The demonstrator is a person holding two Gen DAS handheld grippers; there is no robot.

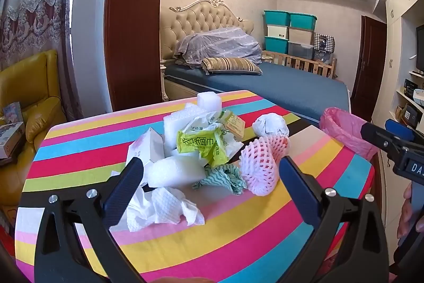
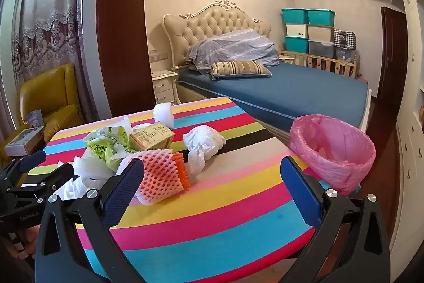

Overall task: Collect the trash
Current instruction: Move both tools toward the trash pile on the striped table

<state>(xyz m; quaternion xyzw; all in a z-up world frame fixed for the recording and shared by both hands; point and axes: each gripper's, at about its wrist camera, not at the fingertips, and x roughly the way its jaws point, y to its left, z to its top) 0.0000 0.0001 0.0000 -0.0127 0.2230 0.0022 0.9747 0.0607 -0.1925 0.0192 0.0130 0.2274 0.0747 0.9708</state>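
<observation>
The left claw (image 1: 209,177) stands wide open and holds nothing, tilted down over the near side of a trash heap on the striped desk (image 1: 238,230). Between its fingers lie a crumpled white paper towel (image 1: 161,206), a white foam block (image 1: 172,171), a wadded green-patterned cloth (image 1: 228,177) and a pink-and-white foam fruit net (image 1: 262,163). Behind these sit a green-printed plastic wrapper (image 1: 201,145), a small white carton (image 1: 148,147), a yellow carton (image 2: 151,139), a knotted white plastic bag (image 1: 270,125) and, at the far edge, a foam cube (image 1: 209,100).

The right claw (image 2: 212,182) is likewise spread fully and empty, hovering over bare stripes to the right of the heap; the fruit net, with an orange net beside it, lies just by its left finger (image 2: 124,190). A bin lined with a pink bag (image 2: 334,150) stands just beyond the desk's right edge, off the right finger. Nothing lies between heap and bin.

Further out are a bed with blue sheet (image 2: 291,94), a yellow armchair (image 1: 31,102) and stacked storage boxes (image 2: 307,31).
</observation>
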